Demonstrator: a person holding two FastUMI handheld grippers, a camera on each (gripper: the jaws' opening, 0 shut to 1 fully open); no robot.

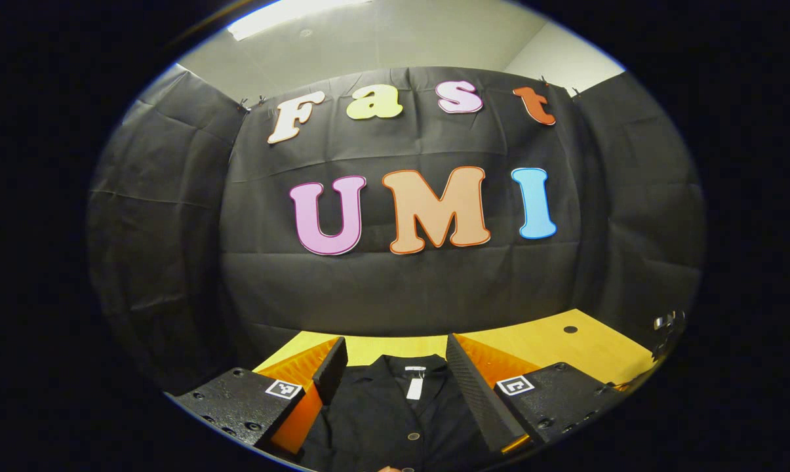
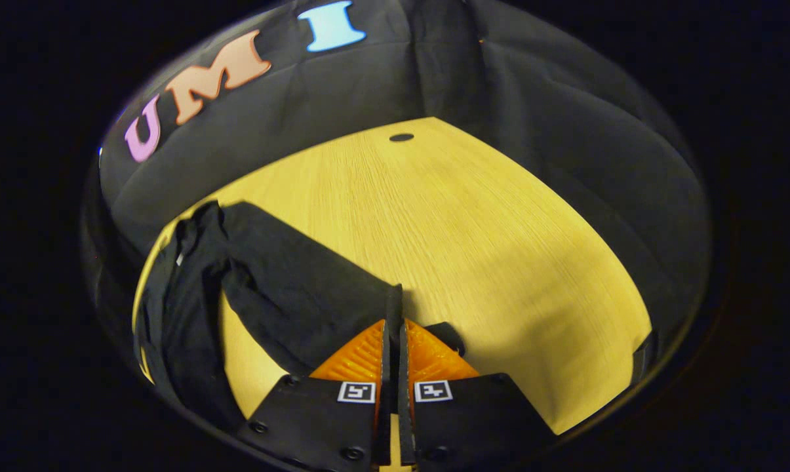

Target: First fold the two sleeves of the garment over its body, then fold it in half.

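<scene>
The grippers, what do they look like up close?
Each gripper, left and right, has two wedge-shaped fingers with ribbed faces. Behind them sit black blocks with small screws, and each block carries a little square black-and-white marker.

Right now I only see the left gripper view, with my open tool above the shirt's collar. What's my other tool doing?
Observer: The right tool is shut, and it looks to be pinching the end of a sleeve.
Operator: Is that sleeve folded over?
Observer: No. It runs from the garment's body out to the tool, above the yellow table.
Operator: What's past it?
Observer: A small round hole near the table's far edge.
</scene>
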